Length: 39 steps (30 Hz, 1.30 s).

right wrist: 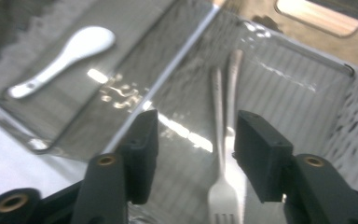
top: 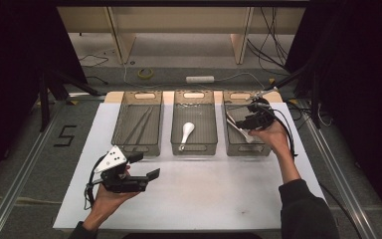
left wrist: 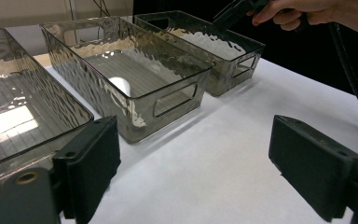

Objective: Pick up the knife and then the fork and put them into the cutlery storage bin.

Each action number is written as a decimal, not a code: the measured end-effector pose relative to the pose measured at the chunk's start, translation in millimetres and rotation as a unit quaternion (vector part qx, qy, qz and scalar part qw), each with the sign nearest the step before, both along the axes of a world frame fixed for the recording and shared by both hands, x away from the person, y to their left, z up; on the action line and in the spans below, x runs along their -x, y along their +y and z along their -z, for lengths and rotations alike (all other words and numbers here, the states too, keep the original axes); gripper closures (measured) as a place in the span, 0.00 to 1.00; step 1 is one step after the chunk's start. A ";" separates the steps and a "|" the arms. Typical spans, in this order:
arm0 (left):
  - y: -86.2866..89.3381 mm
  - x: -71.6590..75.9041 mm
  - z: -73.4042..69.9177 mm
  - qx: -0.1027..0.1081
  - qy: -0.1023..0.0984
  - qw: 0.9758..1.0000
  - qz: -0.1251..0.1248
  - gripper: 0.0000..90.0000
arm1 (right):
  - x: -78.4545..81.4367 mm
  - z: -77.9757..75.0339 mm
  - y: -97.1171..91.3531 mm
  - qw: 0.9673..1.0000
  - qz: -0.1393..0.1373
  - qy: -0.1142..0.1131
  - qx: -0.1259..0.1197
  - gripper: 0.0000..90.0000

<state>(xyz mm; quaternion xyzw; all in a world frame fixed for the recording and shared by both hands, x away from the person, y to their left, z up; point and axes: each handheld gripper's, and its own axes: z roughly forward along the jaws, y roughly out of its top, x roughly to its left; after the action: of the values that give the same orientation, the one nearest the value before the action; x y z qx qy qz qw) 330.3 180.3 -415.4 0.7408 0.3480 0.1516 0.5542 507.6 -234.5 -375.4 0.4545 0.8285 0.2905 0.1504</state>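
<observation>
While three bins (top: 194,130) sit, one spoon (top: 185,134), two forks (right wrist: 223,154).

Smoky-grey rippled clear plastic bins (top: 193,146); white ceramic spoon (top: 186,134); silver metal fork (right wrist: 223,193); white tabletop (top: 204,189); black grippers (top: 146,167).

A white ceramic spoon (top: 185,134) lies flat in the middle clear bin (top: 194,148); metal forks (right wrist: 223,186) (two, it seems) rest in the right bin (top: 247,149).
</observation>
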 end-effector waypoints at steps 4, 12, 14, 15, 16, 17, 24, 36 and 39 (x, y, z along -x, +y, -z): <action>0.4 0.1 0.1 0.000 0.000 1.000 -0.001 0.18 | 13.2 -4.4 2.5 1.000 -0.003 -0.015 -0.018 0.48; 1.1 -0.2 0.1 0.002 0.003 1.000 0.000 0.18 | 43.5 -9.0 7.4 0.997 -0.020 -0.060 -0.049 0.43; 1.4 -0.5 0.3 0.004 0.004 1.000 -0.001 0.18 | 52.4 -9.3 8.5 0.995 -0.021 -0.073 -0.056 0.42; 1.6 -0.4 0.2 0.004 0.004 1.000 -0.001 0.18 | 56.3 -9.1 8.9 0.995 -0.023 -0.076 -0.065 0.41; 1.8 -0.4 0.1 0.005 0.004 1.000 -0.002 0.18 | 59.8 -8.8 9.5 0.994 -0.026 -0.079 -0.071 0.41; 1.9 -0.6 0.2 0.005 0.005 1.000 -0.001 0.18 | 63.2 -8.6 10.1 0.993 -0.029 -0.082 -0.076 0.40; 2.0 -0.6 0.4 0.006 0.005 1.000 -0.003 0.18 | 84.0 -5.9 14.9 0.988 -0.040 -0.101 -0.111 0.36; 2.6 -0.4 0.1 0.006 0.005 1.000 -0.003 0.18 | 115.3 0.0 19.3 0.977 -0.057 -0.127 -0.161 0.29; 2.8 -0.2 -0.1 0.006 0.005 1.000 -0.003 0.18 | 122.8 3.9 20.0 0.975 -0.060 -0.130 -0.168 0.27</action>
<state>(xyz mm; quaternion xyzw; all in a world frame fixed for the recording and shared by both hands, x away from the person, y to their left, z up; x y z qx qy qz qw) 330.6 183.1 -415.3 0.7370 0.3539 0.1475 0.5567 384.8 -214.5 -379.3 0.3812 0.7671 0.4903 0.1609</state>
